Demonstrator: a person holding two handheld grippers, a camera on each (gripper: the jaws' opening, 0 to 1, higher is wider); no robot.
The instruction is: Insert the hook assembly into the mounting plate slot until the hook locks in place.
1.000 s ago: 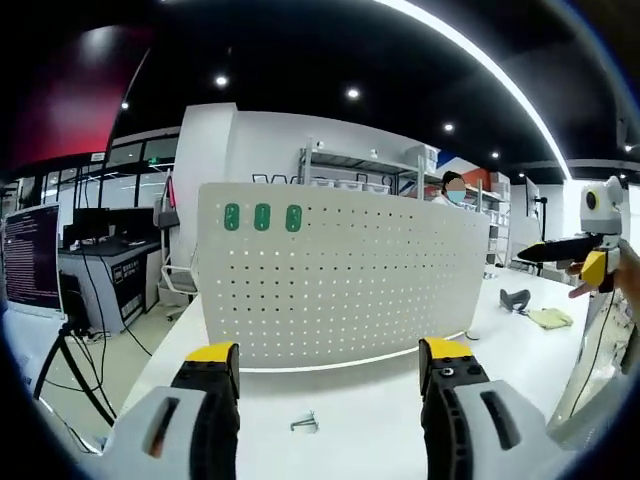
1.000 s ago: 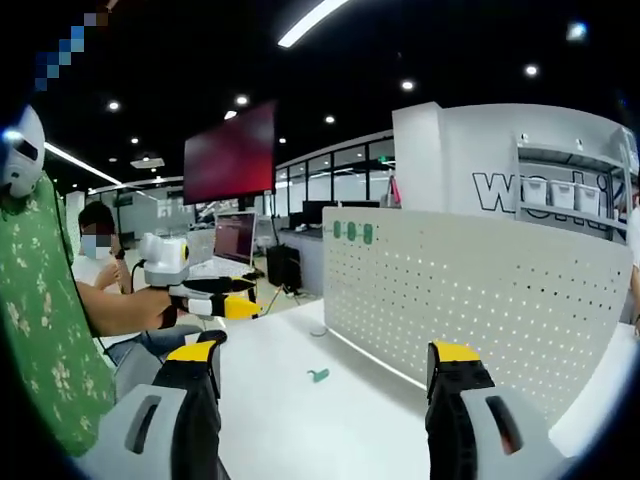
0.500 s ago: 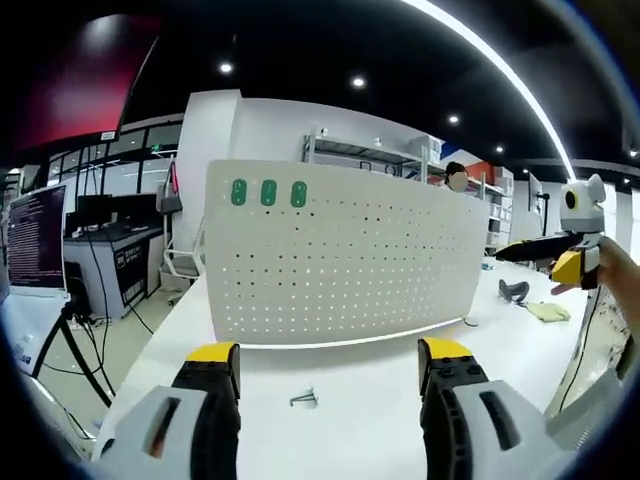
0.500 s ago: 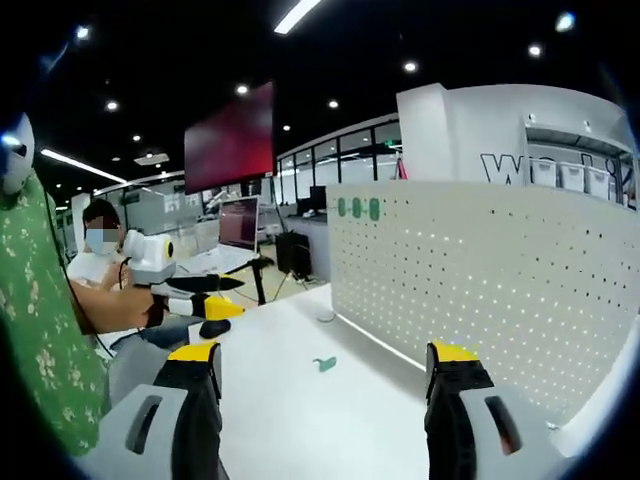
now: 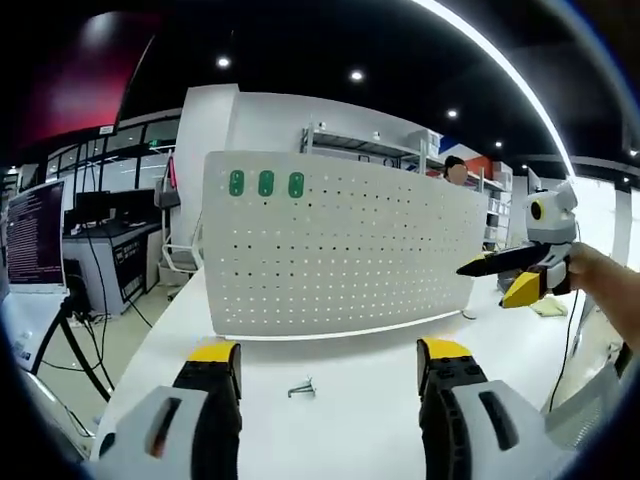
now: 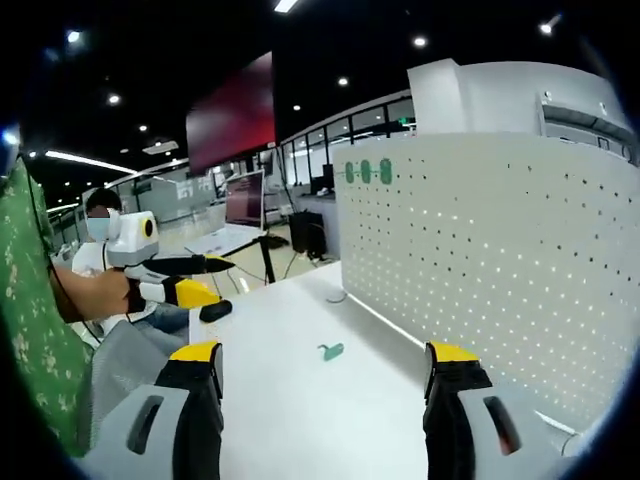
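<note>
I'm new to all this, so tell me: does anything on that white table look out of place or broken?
Nothing looks damaged. The white pegboard panel stands upright on the table. One small hook lies loose in front of it, not yet mounted. Both grippers, left and right, are open and empty.

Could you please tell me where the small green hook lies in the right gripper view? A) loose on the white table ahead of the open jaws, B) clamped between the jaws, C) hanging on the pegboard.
A: the green hook lies on the white table, apart from the right hand-held gripper, whose jaws stand open and empty.
</note>
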